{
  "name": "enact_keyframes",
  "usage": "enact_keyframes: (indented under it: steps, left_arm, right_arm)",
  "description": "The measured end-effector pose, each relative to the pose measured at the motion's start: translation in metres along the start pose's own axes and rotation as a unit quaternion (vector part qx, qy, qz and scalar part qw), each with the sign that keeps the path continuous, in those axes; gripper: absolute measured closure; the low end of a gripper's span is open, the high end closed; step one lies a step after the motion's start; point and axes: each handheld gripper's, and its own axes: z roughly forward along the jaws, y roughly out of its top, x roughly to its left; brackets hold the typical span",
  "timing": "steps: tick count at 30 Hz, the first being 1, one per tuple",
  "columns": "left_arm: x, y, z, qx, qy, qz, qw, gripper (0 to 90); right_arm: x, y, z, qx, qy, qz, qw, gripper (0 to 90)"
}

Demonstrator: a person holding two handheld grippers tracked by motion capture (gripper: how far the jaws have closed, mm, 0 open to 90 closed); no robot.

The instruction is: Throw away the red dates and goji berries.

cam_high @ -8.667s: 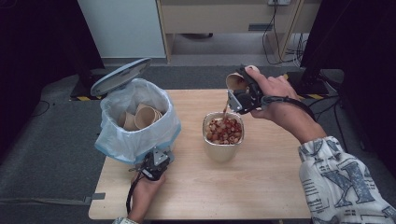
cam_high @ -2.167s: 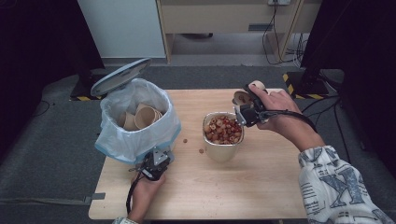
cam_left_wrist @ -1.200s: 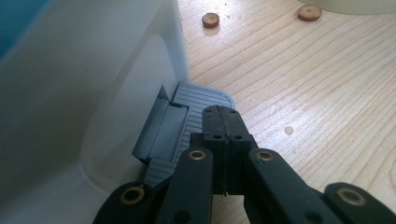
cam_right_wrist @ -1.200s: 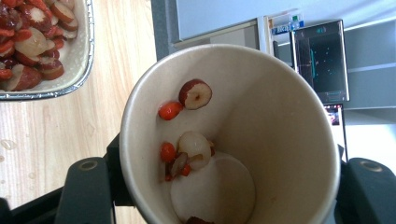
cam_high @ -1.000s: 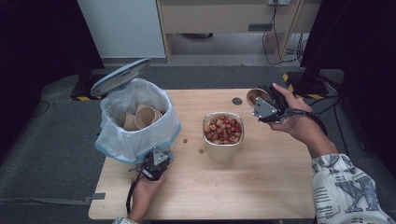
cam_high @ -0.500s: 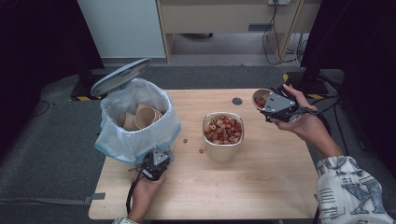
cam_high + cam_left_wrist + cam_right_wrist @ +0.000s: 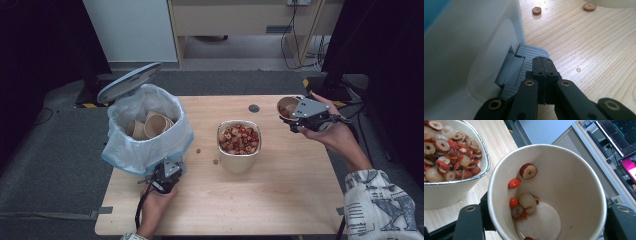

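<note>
Now the right claw (image 7: 295,114), clamped on a tilted paper cup (image 7: 546,192) at the right of the frame, could spill leftover fruit pieces (image 7: 524,203); the left claw (image 7: 543,65), pressed together, rests on the bin pedal (image 7: 529,53).

A pale wooden desk in a dim room with grey carpet

The desk (image 7: 280,200) has a light wood-grain top with a small round dark disc (image 7: 254,108) set in it near the far edge. Grey carpet (image 7: 45,170) covers the floor around it, with a strip of yellow-and-black tape (image 7: 92,105) at the left. Behind the desk stand a white panel (image 7: 132,30) and a low beige wooden cabinet (image 7: 245,17), with black cables (image 7: 295,37) hanging beside it. Dark curtains (image 7: 30,45) close off both sides. In the right gripper view, 2 lit monitors (image 7: 621,135) sit on a beige surface in the background.
</note>
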Motion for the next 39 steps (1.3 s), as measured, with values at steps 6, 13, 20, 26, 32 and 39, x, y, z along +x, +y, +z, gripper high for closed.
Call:
enact_keyframes:
  steps: [6,13,20,26,32,39]
  left_arm:
    - [0.0,0.0,0.0,0.0,0.0,0.0,1.0,89.3]
    - [0.0,0.0,0.0,0.0,0.0,0.0,1.0,89.3]
    - [0.0,0.0,0.0,0.0,0.0,0.001,1.0,89.3]
    - [0.0,0.0,0.0,0.0,0.0,0.001,1.0,89.4]
    - [0.0,0.0,0.0,0.0,0.0,0.001,1.0,89.3]
    - [0.0,0.0,0.0,0.0,0.0,0.001,1.0,89.4]
  right_arm:
    - [-0.002,-0.007,-0.001,-0.007,0.012,0.031,0.9994,32.2]
    - [-0.006,-0.015,-0.003,-0.015,0.029,0.073,0.9968,32.0]
    - [-0.009,-0.02,-0.004,-0.026,0.044,0.112,0.9924,32.0]
    - [-0.01,-0.022,-0.003,-0.026,0.057,0.133,0.9891,31.8]
    - [-0.01,-0.025,-0.002,-0.025,0.066,0.15,0.9862,31.6]
    - [-0.012,-0.029,-0.002,-0.028,0.079,0.17,0.9818,31.5]
